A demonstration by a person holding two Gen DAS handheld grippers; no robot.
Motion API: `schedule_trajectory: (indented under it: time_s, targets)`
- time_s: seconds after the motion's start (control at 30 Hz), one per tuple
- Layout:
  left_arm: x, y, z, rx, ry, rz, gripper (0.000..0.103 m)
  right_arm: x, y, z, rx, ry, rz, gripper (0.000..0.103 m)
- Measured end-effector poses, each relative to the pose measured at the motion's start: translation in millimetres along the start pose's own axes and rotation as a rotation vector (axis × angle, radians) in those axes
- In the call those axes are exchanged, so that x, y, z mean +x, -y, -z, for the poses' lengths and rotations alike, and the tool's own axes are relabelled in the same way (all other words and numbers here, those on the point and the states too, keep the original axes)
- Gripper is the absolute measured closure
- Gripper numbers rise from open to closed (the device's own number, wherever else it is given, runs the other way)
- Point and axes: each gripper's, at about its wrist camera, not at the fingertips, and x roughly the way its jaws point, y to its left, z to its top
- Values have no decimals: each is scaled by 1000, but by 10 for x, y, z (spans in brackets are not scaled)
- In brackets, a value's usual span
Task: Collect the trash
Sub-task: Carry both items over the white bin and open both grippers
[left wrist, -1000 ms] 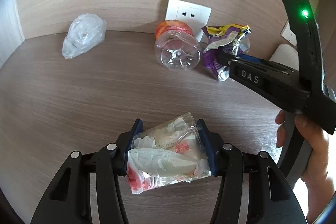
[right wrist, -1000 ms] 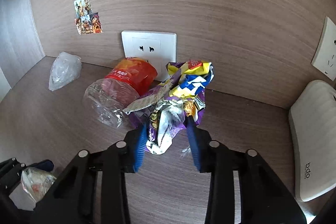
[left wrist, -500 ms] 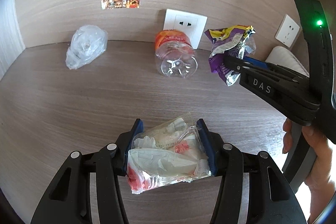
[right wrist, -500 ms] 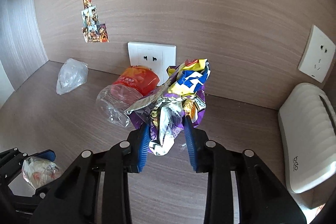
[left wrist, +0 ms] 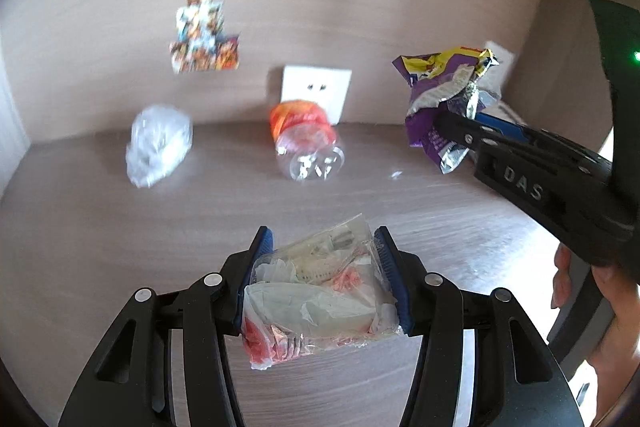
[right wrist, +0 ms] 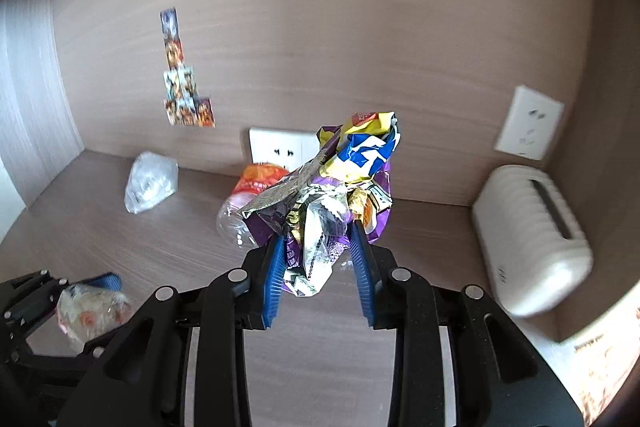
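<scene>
Clamping a clear trash bag, the left hand-held gripper mirrors the right hand-held gripper, closed on a purple wrapper.

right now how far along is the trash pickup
Nothing visibly binned yet. In hand: the left hand-held gripper is shut on a clear wrapper bundle, and the right hand-held gripper on a purple snack bag, off the desk. Left: the plastic bottle and crumpled clear bag.

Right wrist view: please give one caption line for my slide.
Right gripper holds a crumpled purple snack bag above the desk.
</scene>
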Motion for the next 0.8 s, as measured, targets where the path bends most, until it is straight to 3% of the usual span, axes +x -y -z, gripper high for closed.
schedule_trajectory:
  time_s: [0.23,0.43,0.8]
  targets:
    - [-380,-84,-28,161,31,143,51,-723,-317,102,97,53,165,70]
    - [-621,28,69,320,27,255,51,-1312,-548,397,205,65,307,70]
    - [-953,756,489,476,3,454,51,-2324,-514,1078,361,55,512,70]
